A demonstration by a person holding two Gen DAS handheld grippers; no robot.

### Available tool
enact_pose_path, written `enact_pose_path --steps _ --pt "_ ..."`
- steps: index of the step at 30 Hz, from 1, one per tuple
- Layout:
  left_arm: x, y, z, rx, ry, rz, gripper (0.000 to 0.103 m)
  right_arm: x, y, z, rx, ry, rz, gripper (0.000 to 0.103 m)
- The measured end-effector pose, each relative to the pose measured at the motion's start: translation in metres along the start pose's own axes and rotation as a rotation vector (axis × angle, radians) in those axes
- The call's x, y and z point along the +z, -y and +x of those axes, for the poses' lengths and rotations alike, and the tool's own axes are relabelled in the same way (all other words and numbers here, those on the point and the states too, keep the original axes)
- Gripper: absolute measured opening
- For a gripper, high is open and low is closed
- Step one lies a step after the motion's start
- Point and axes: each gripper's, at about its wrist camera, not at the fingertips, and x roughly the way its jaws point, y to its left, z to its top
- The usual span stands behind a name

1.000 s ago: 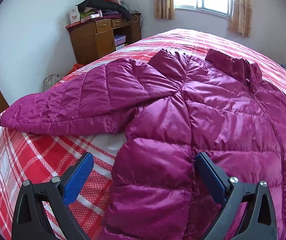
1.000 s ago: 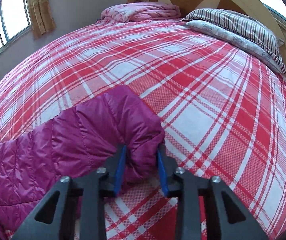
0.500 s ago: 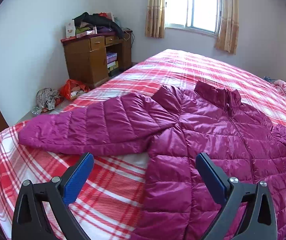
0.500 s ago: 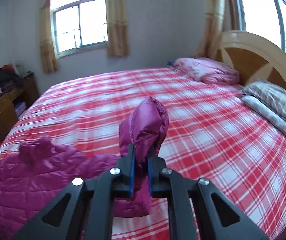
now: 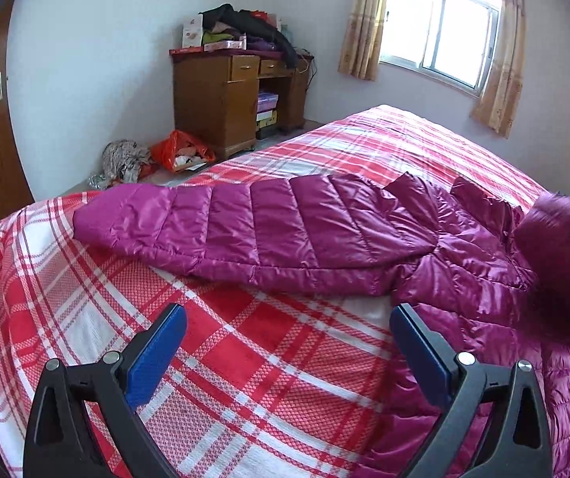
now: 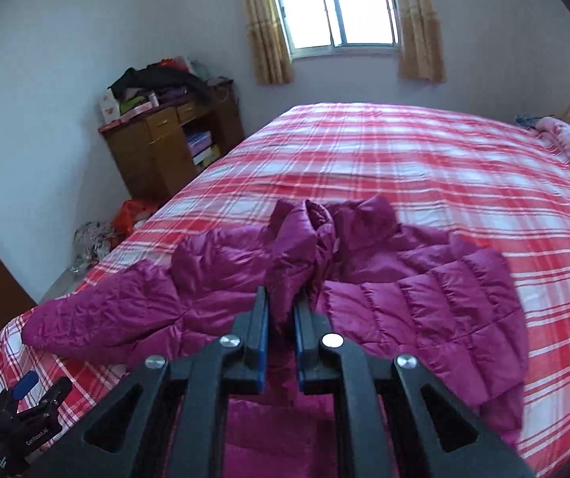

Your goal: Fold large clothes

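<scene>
Left wrist view: the left tool (image 5: 286, 352) hangs with jaws wide apart, holding nothing, above the plaid bed (image 5: 245, 378) at lower centre. The magenta jacket (image 5: 324, 239) lies across mid-frame, one sleeve stretched toward the bed's left edge. Bare plaid fills the foreground.

Right wrist view: the right tool (image 6: 281, 314) is clamped on the jacket's other sleeve (image 6: 296, 247), lifted over its body at frame centre. Open bed stretches right; a wooden cabinet (image 6: 157, 147) stands upper left, a window (image 6: 340, 4) at top.
</scene>
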Motion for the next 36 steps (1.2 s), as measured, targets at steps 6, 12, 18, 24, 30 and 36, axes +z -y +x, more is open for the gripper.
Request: enact_pose_path --steps 6,12,18,24,30,36 --pt "-0.003 0.003 0.005 0.003 0.016 0.029 0.102 -0.032 -0.029 0.046 0.081 -0.05 -0.038 0.014" --pt "-0.006 0.008 0.01 -0.024 0.004 0.042 0.102 -0.04 -0.03 0.053 0.3 -0.121 -0.001 0.054" --pt "-0.008 0.008 0.014 -0.047 -0.01 0.025 0.102 -0.028 -0.008 0.034 0.22 -0.047 0.038 0.023" --pt "-0.01 0.008 0.015 -0.052 -0.017 0.019 0.102 -0.053 -0.029 0.086 0.206 -0.233 0.021 0.013" --pt "-0.01 0.005 0.026 -0.05 -0.076 -0.005 0.102 -0.058 -0.042 0.095 0.18 -0.242 -0.024 0.013" --pt "-0.008 0.003 0.01 -0.009 -0.02 0.003 0.102 -0.038 -0.018 0.054 0.253 -0.2 0.021 0.014"
